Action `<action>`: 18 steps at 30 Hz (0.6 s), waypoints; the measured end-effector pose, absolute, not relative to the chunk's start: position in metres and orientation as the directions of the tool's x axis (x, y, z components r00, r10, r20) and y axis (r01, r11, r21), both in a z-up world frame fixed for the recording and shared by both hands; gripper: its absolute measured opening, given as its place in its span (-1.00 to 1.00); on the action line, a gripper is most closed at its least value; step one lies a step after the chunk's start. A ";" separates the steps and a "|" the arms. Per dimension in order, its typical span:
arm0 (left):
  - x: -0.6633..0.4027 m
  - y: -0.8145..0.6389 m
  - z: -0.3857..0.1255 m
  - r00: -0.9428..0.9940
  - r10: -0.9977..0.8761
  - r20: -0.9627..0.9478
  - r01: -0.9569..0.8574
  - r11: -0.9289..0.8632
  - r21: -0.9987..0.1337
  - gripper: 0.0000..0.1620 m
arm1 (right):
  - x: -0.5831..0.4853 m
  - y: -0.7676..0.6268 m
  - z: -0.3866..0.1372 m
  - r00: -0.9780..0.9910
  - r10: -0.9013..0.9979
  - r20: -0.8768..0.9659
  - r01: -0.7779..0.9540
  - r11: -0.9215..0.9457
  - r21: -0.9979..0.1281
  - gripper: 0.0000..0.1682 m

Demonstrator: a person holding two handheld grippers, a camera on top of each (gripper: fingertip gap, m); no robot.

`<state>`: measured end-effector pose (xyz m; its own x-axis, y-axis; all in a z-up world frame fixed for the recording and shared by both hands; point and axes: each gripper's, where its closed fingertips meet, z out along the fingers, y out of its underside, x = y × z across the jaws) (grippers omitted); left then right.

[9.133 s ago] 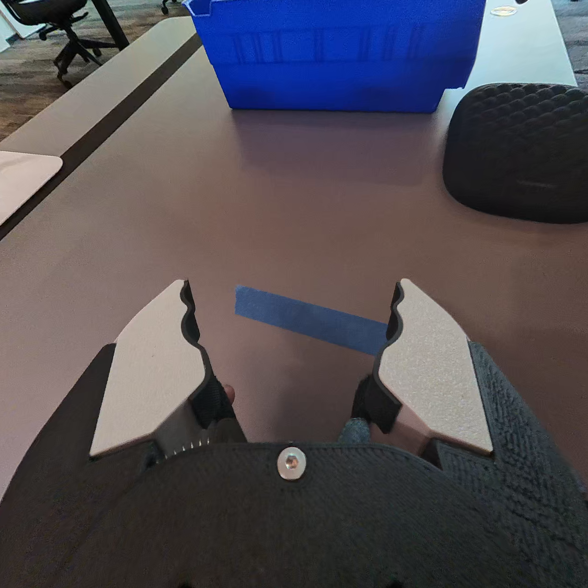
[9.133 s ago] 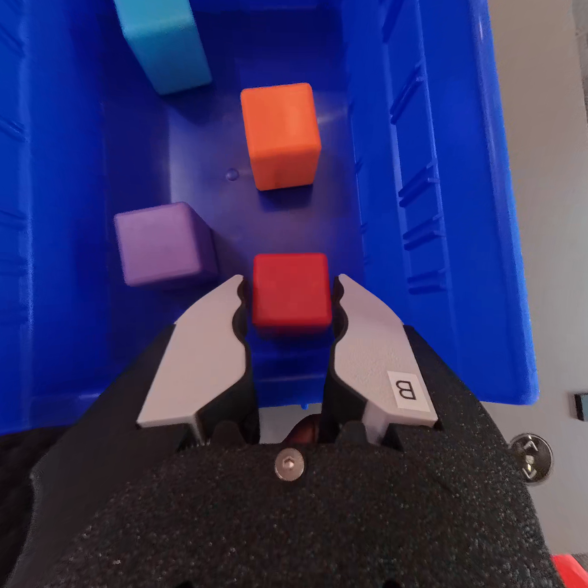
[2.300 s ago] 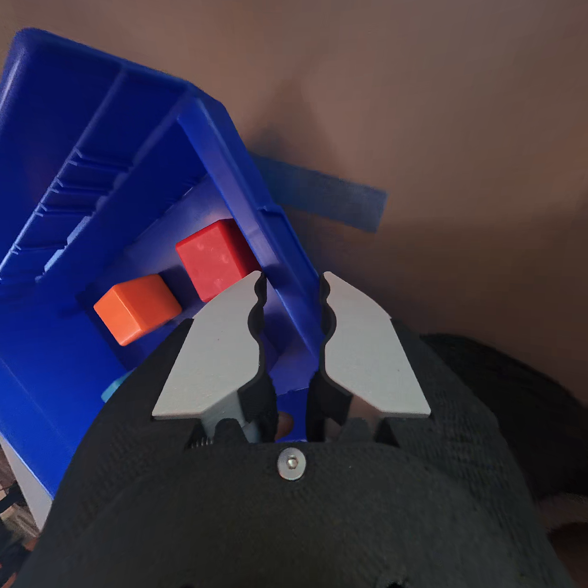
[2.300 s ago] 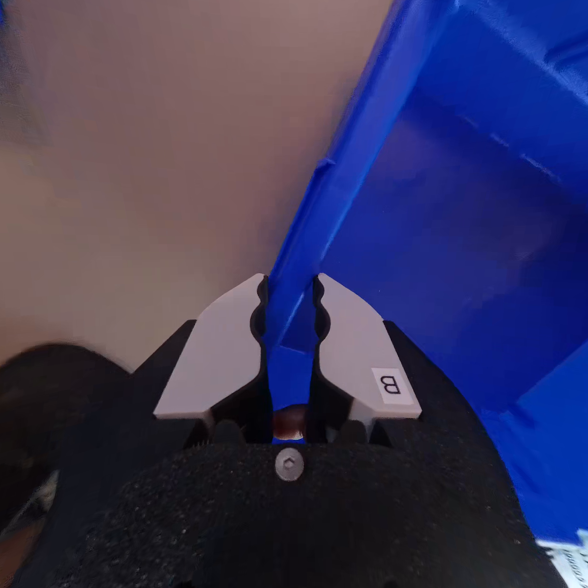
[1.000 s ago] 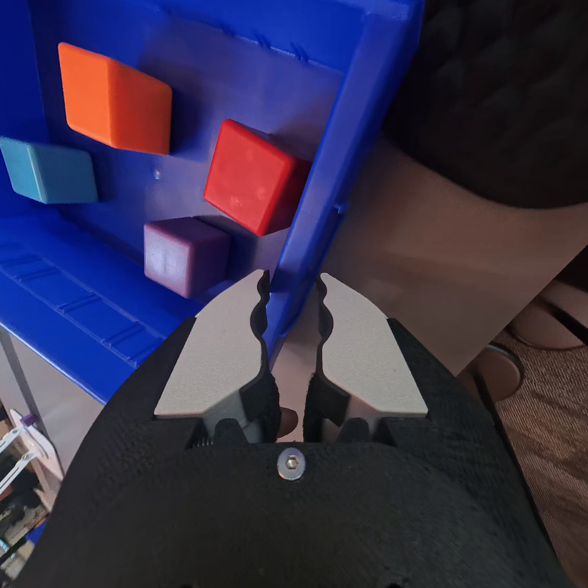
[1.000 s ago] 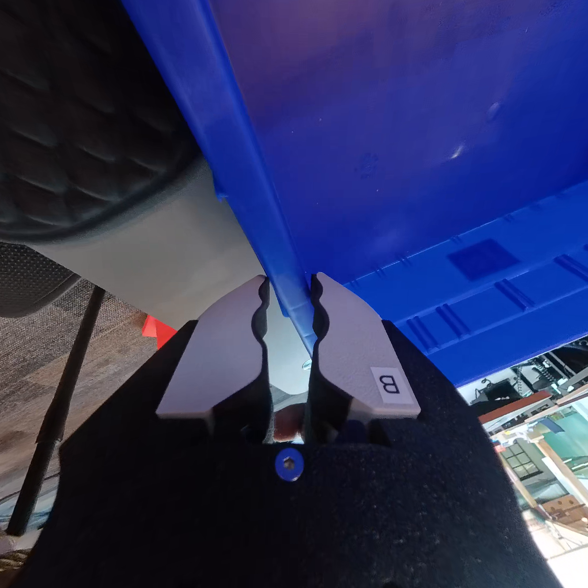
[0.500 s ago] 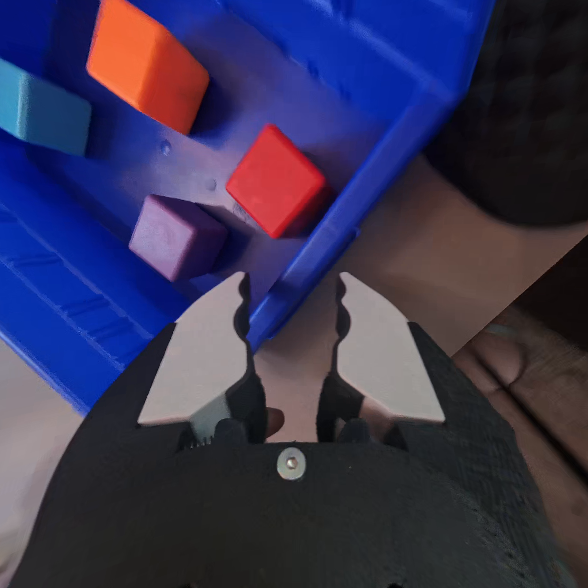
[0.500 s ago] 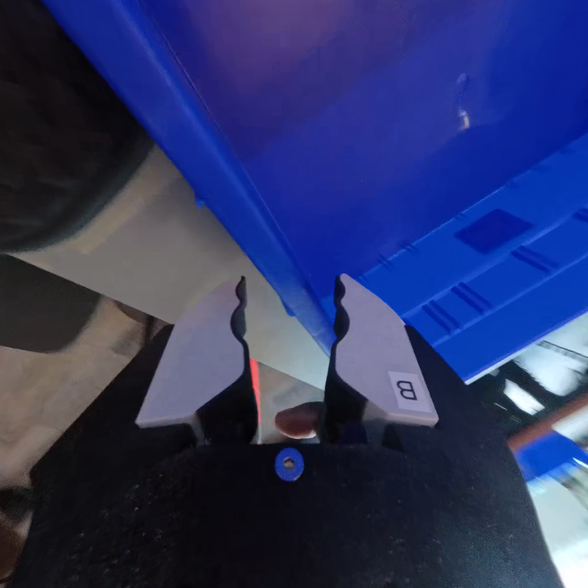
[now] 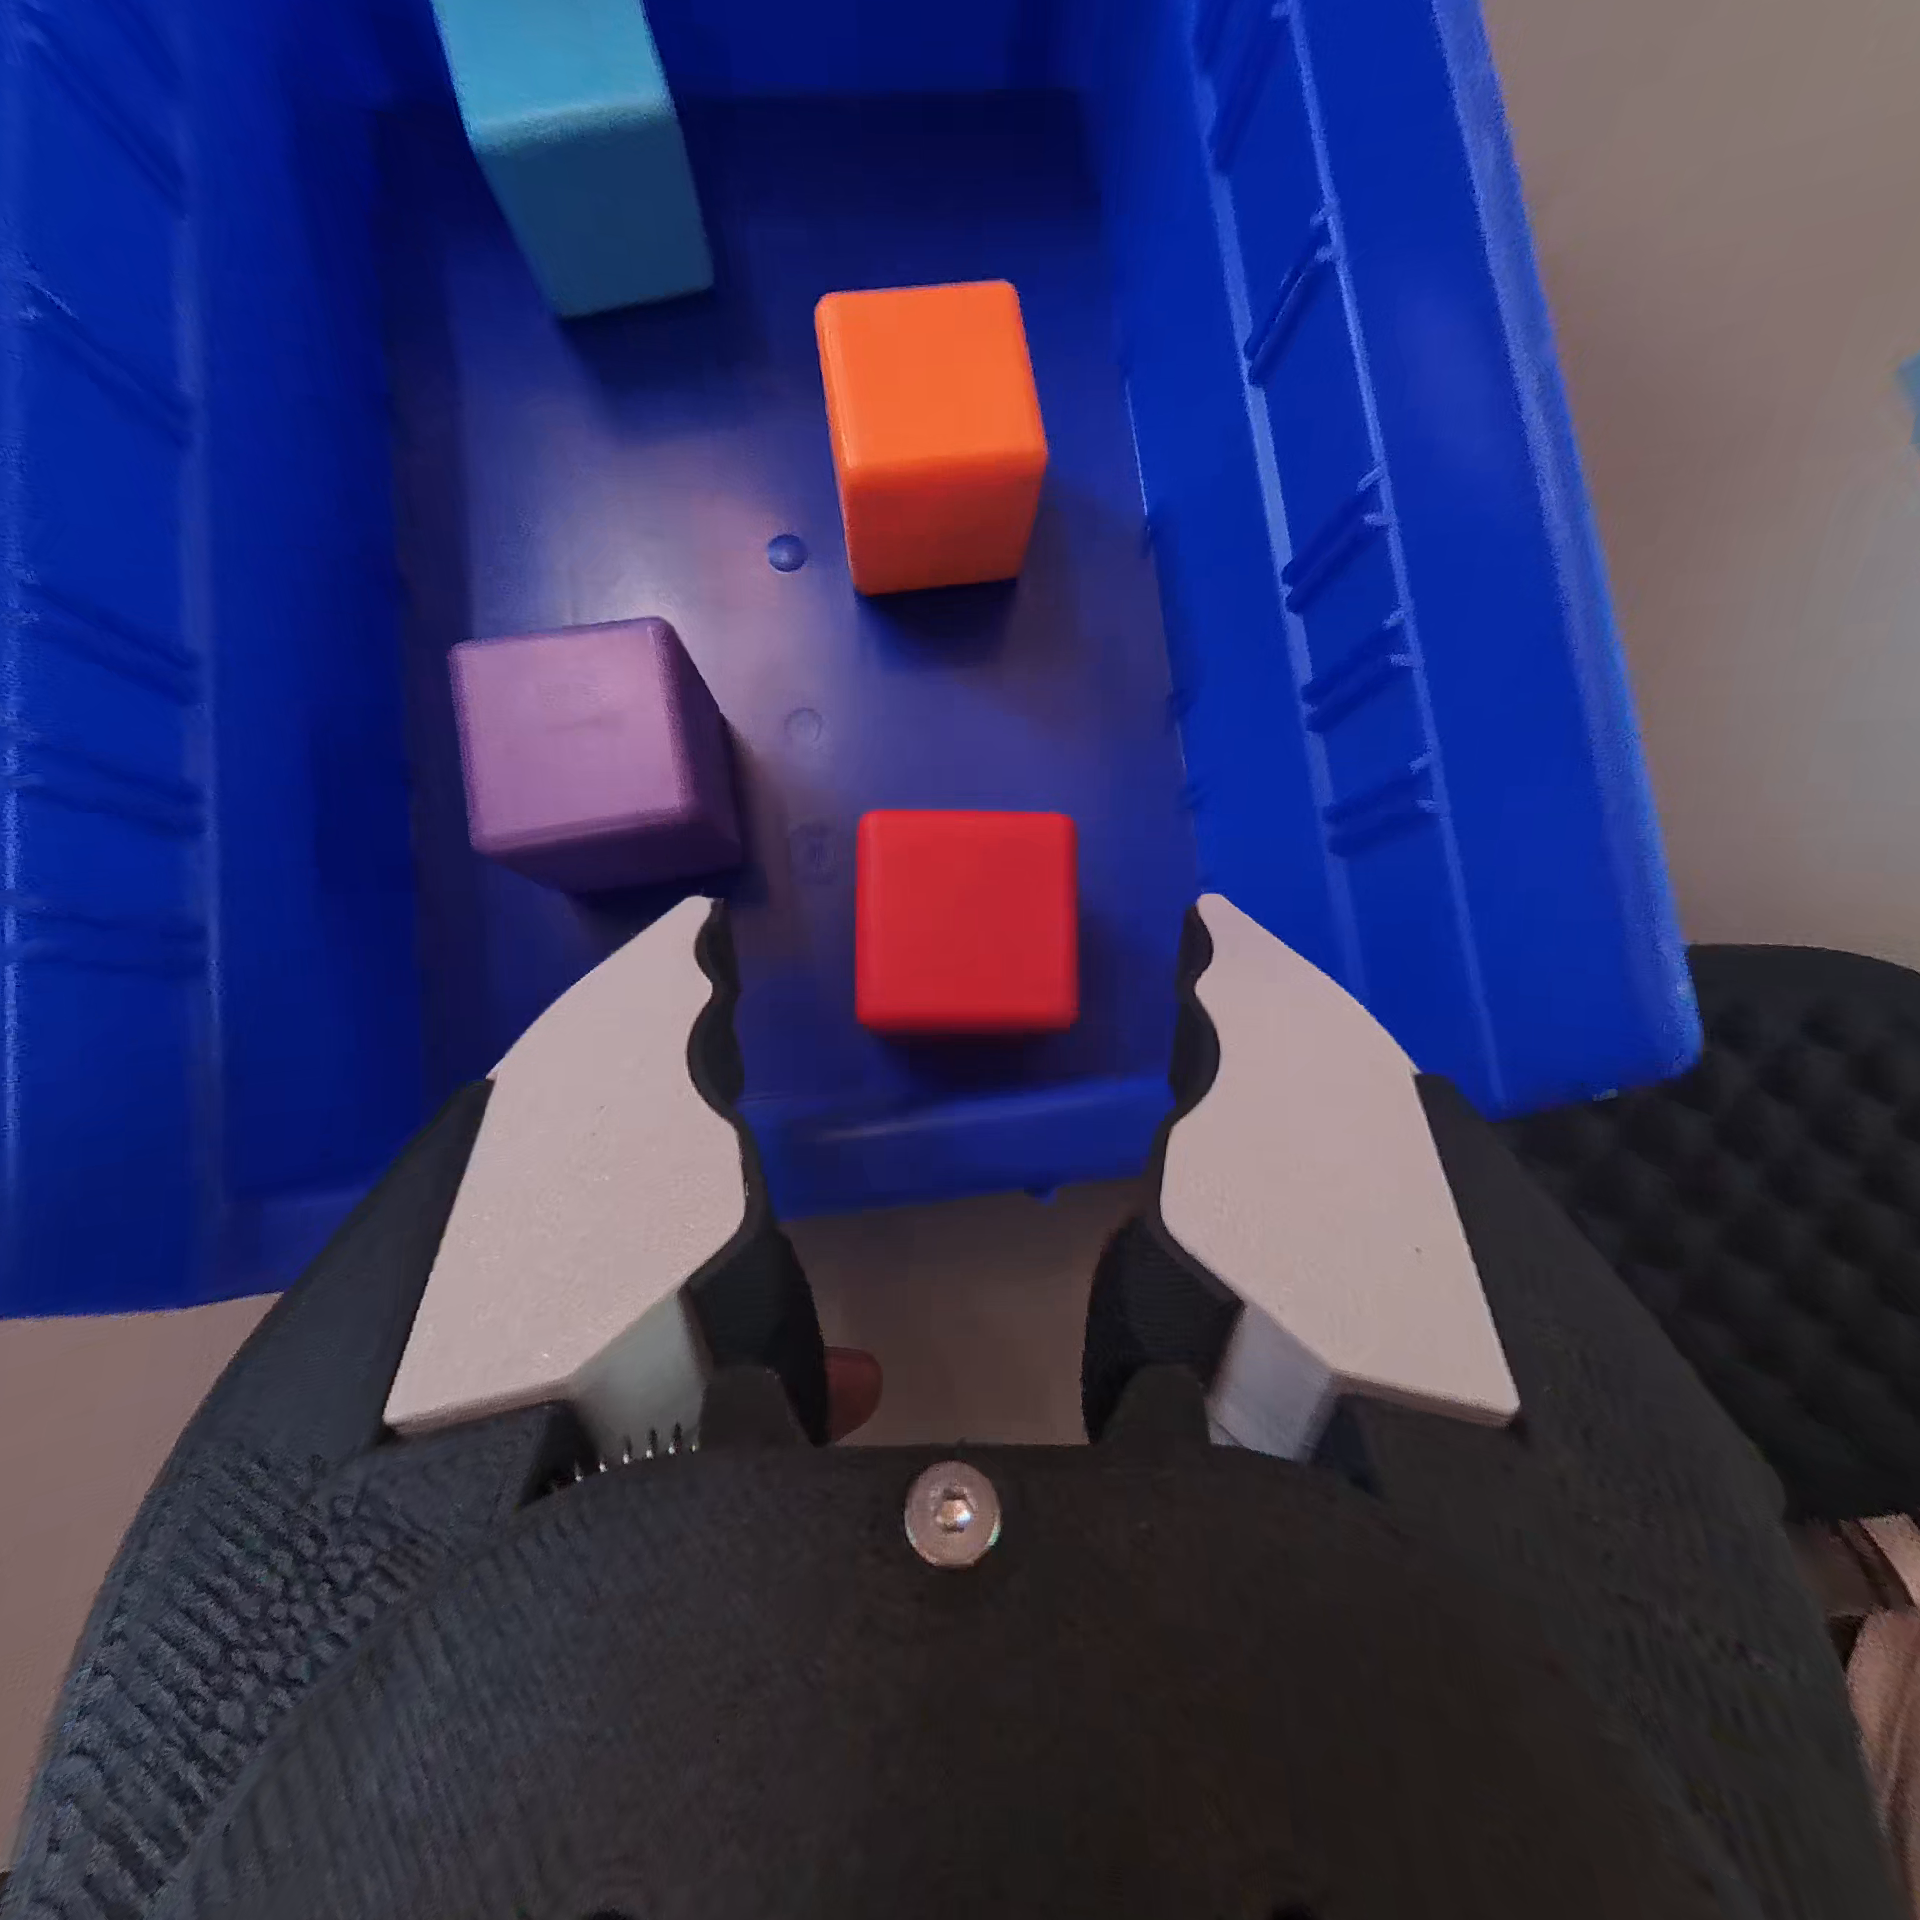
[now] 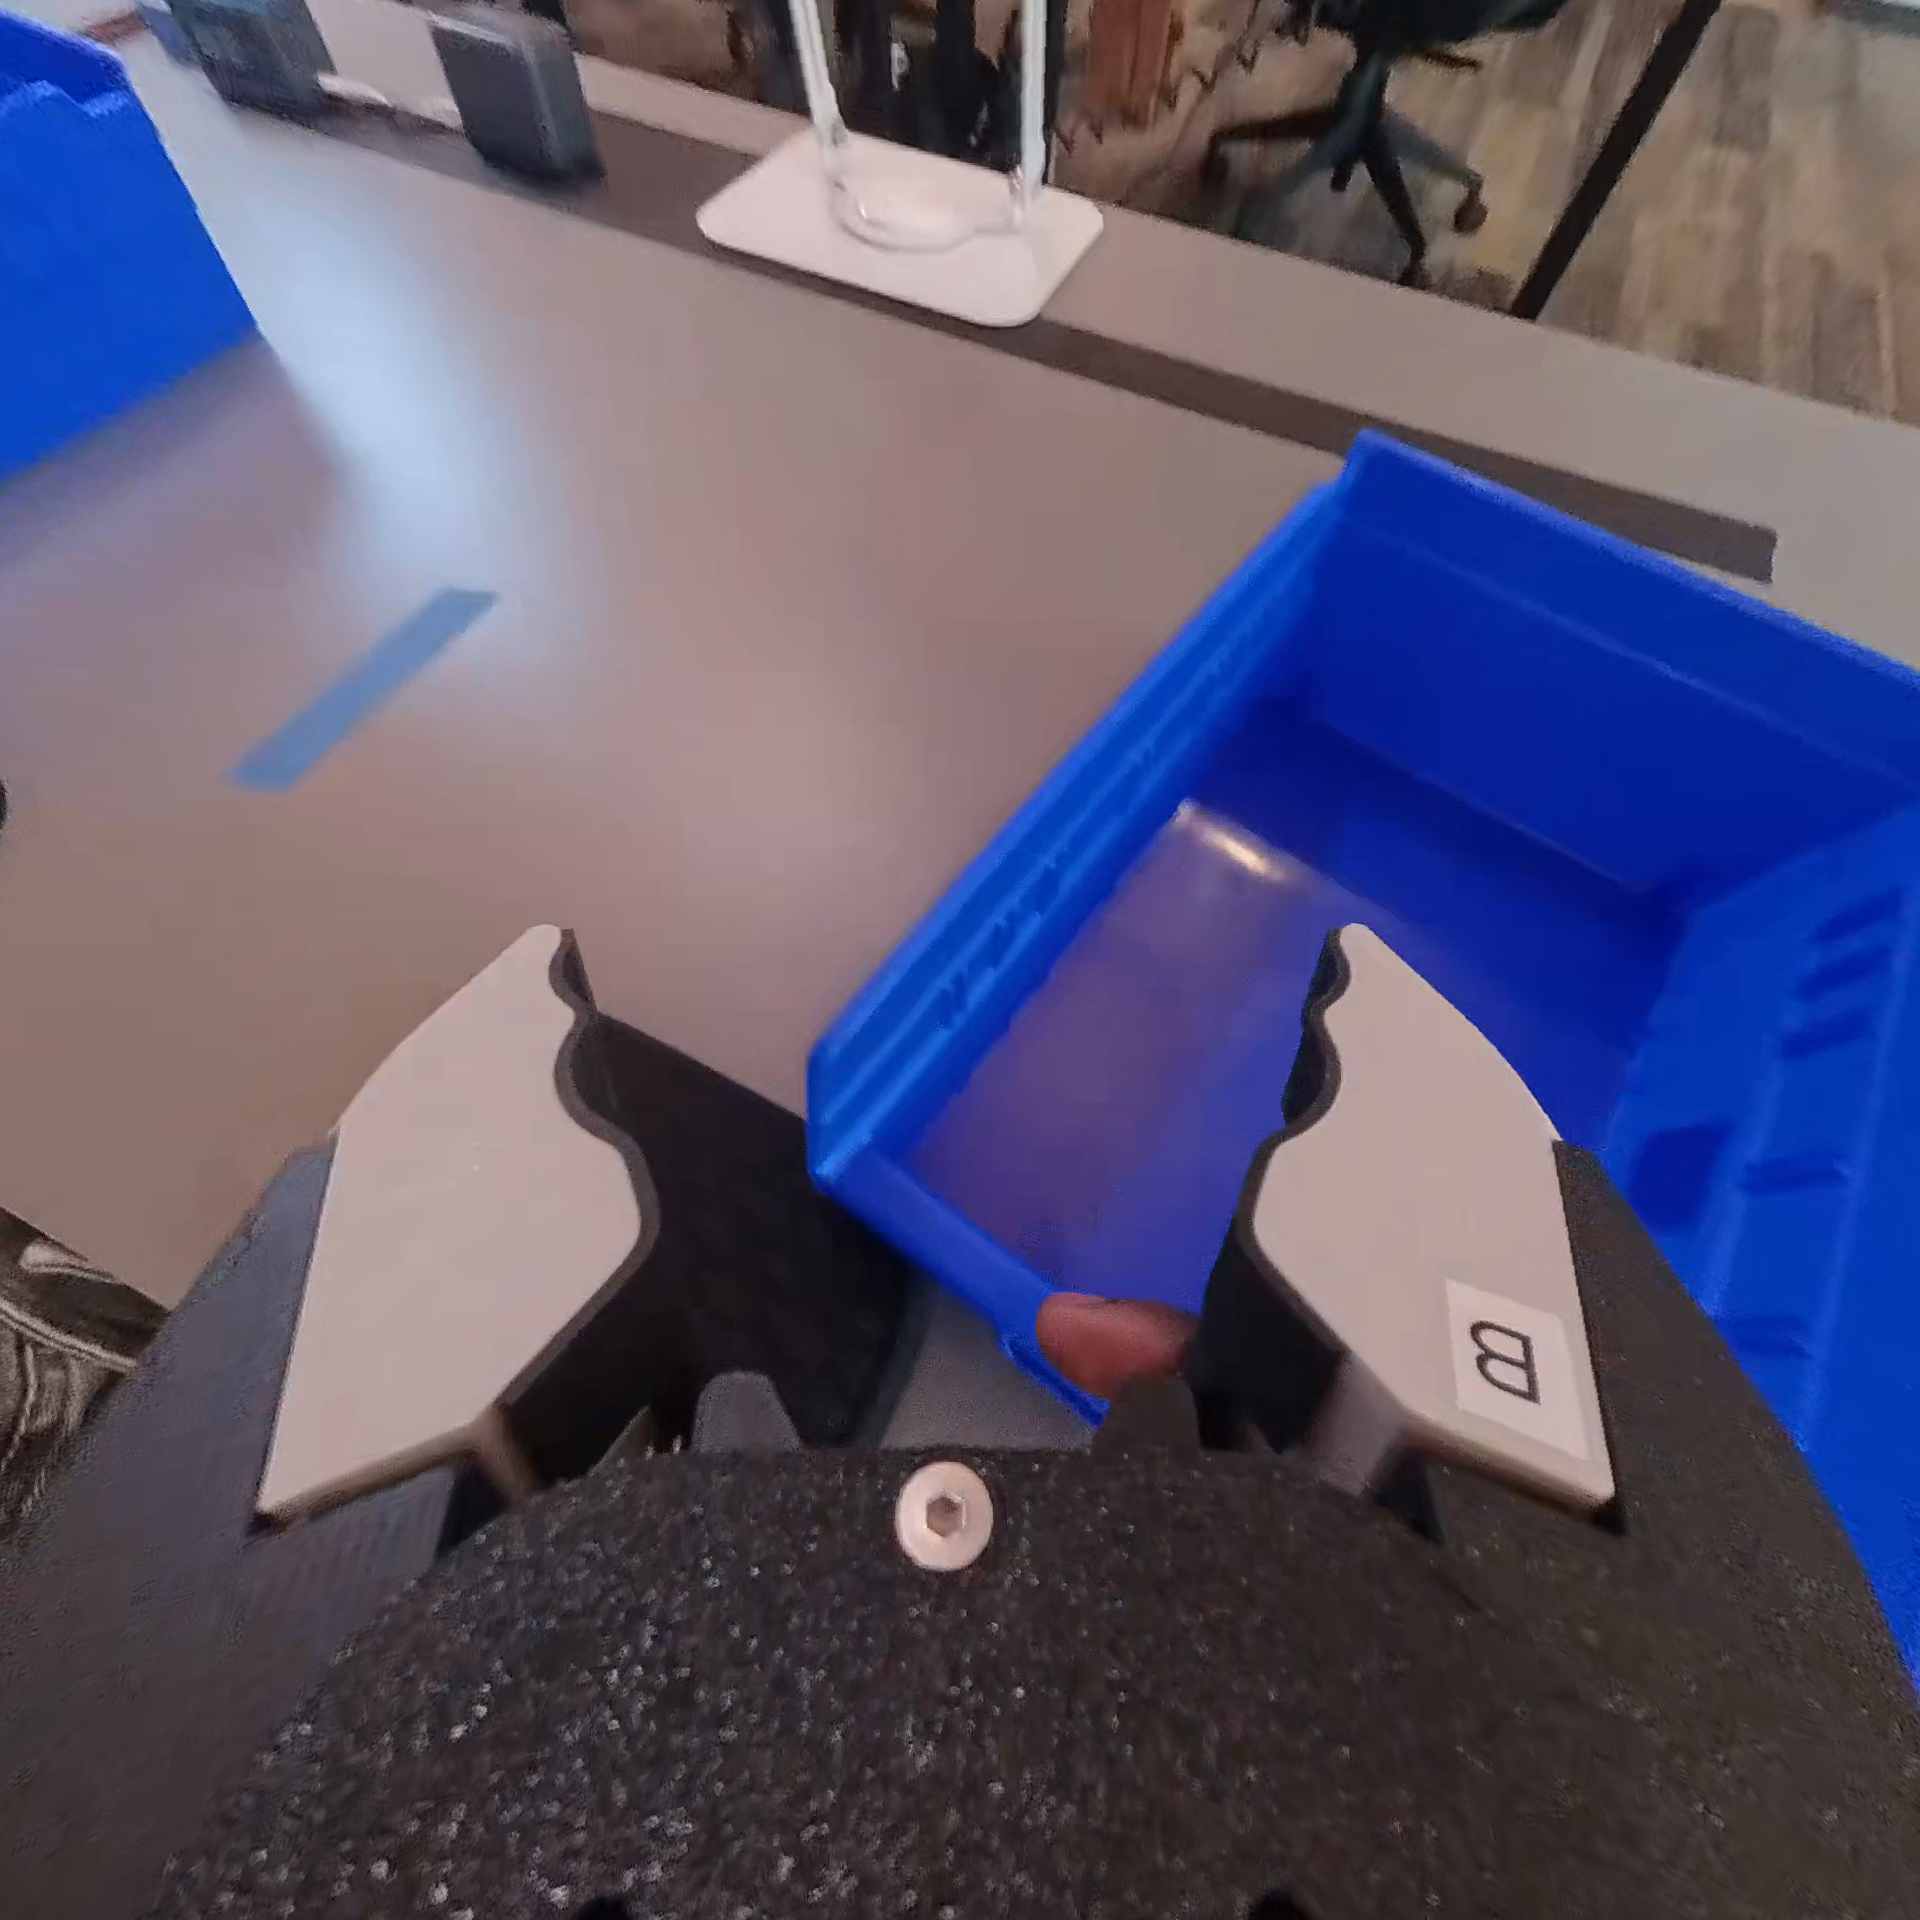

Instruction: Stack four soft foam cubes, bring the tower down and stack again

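No tower has been started: all four soft foam cubes are seen lying apart on the floor of a deep blue moulded-plastic bin (image 9: 1382,540), none resting on another. The whole of the stacking, the toppling and the restacking is judged to remain.

In the left wrist view, the left gripper (image 9: 954,935) is held spread wide above the near end of the bin, nothing between its fingers. The matte red foam cube (image 9: 964,921) is found directly ahead of the gap, nearest of the four. The purple foam cube (image 9: 587,750) lies to its left, the orange foam cube (image 9: 928,431) farther off on the right, and the light blue foam block (image 9: 582,145) at the far end. Rounded edges and a dull, fine-grained skin are shown by each. The bin walls are glossy and ribbed.

In the right wrist view, the right gripper (image 10: 945,961) is likewise held spread and empty, above the near corner of a second blue plastic bin (image 10: 1049,935), in which no cubes are seen. A strip of blue tape (image 10: 358,691) is stuck to the smooth brown-grey tabletop (image 10: 727,582), well to the left, perhaps as a stacking mark.
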<state>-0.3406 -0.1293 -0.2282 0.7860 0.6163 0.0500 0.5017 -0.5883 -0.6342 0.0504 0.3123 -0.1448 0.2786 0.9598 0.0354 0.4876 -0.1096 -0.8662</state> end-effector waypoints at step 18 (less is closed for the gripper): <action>-0.273 -0.058 -0.042 0.837 -0.201 0.510 0.547 0.335 -0.767 -0.39 | -0.052 0.201 -0.109 -0.212 0.968 0.135 0.087 0.156 -0.984 0.44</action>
<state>-0.2734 -0.0583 -0.0424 0.8367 -0.2008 0.5096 0.5475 0.3355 -0.7666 -0.0523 0.2005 -0.1085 -0.2118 0.9680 0.1350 0.0872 0.1563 -0.9839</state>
